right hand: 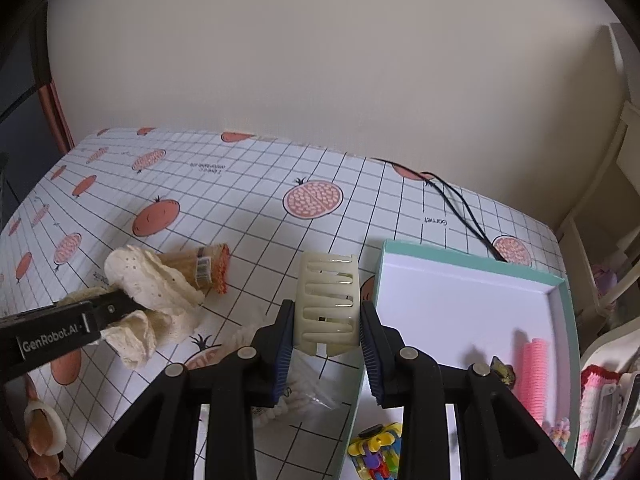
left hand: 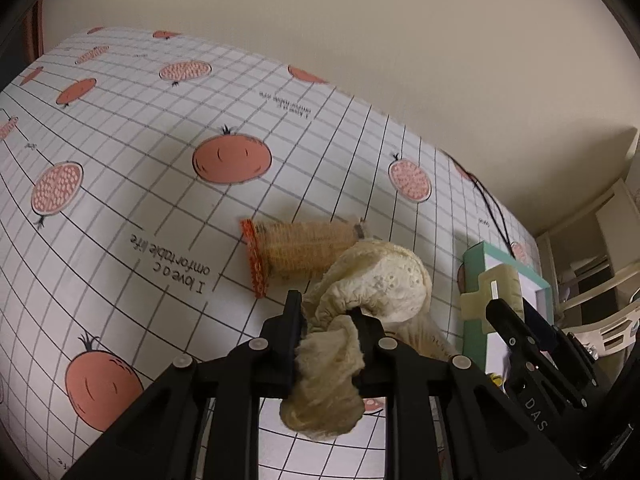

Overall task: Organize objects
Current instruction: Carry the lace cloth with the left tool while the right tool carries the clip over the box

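My left gripper [left hand: 326, 320] is shut on a cream lace scrunchie [left hand: 384, 280], held just above the tablecloth; the scrunchie [right hand: 148, 280] and that gripper [right hand: 120, 312] also show at the left of the right wrist view. Behind it lies a tan mesh roll with an orange rim [left hand: 300, 254], also seen as the mesh roll [right hand: 208, 266]. My right gripper [right hand: 326, 320] is shut on a cream claw hair clip [right hand: 328, 304], held upright beside the left wall of a teal-edged white box [right hand: 472, 300]. The clip [left hand: 500, 288] and right gripper [left hand: 516, 320] appear at the right in the left wrist view.
Inside the box lie a pink ribbed roll [right hand: 534, 372], a small dark clip [right hand: 502, 372] and a colourful toy [right hand: 378, 456]. A black cable [right hand: 460, 208] runs across the back right of the tablecloth [right hand: 240, 200]. A white fluffy item in a plastic bag [right hand: 296, 396] lies under my right gripper.
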Available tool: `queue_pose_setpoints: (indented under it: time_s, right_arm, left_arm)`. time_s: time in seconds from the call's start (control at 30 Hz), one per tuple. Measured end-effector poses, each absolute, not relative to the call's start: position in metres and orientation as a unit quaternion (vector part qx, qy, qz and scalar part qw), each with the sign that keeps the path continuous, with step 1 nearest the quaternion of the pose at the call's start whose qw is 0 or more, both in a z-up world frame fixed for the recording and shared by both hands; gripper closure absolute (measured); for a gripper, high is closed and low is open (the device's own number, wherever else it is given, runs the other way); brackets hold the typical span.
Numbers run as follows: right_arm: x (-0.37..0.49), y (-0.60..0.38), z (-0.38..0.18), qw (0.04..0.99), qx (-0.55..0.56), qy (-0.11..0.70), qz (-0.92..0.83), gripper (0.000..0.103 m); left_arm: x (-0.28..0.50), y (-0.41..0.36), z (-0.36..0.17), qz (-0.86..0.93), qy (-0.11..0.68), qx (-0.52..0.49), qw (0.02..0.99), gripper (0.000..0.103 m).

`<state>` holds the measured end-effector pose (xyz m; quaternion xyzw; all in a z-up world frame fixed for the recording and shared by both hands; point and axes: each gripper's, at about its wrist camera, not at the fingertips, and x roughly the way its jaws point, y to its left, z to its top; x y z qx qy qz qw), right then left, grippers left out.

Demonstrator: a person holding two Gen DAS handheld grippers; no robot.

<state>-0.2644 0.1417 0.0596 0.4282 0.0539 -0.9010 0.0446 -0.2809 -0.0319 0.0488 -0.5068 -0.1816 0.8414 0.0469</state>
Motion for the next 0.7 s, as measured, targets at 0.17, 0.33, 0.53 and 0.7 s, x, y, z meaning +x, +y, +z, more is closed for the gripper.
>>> queue_pose_setpoints:
  time_s: [0.17, 0.33, 0.53, 0.7]
  right_arm:
    - [-0.261, 0.147, 0.069, 0.044, 0.420, 0.051, -0.905, 0.069]
    - [-0.256, 0.160, 0.084, 0.040, 0.408, 0.041, -0.911, 0.069]
    - [-0.248, 0.186, 0.099, 0.023, 0.396, 0.032, -0.917, 0.069]
    - [-0.240, 0.216, 0.109, 0.004, 0.388, 0.021, -0.921, 0.069]
  left_arm:
    - [-0.281, -0.034, 0.062, 0.850, -0.186, -0.490, 0.048, 0.082]
    - [-0.279, -0.029, 0.077, 0.859, -0.188, -0.473, 0.055, 0.082]
    - [-0.274, -0.013, 0.095, 0.870, -0.181, -0.453, 0.072, 0.082]
    - [-0.270, 0.003, 0.106, 0.875, -0.178, -0.442, 0.089, 0.082]
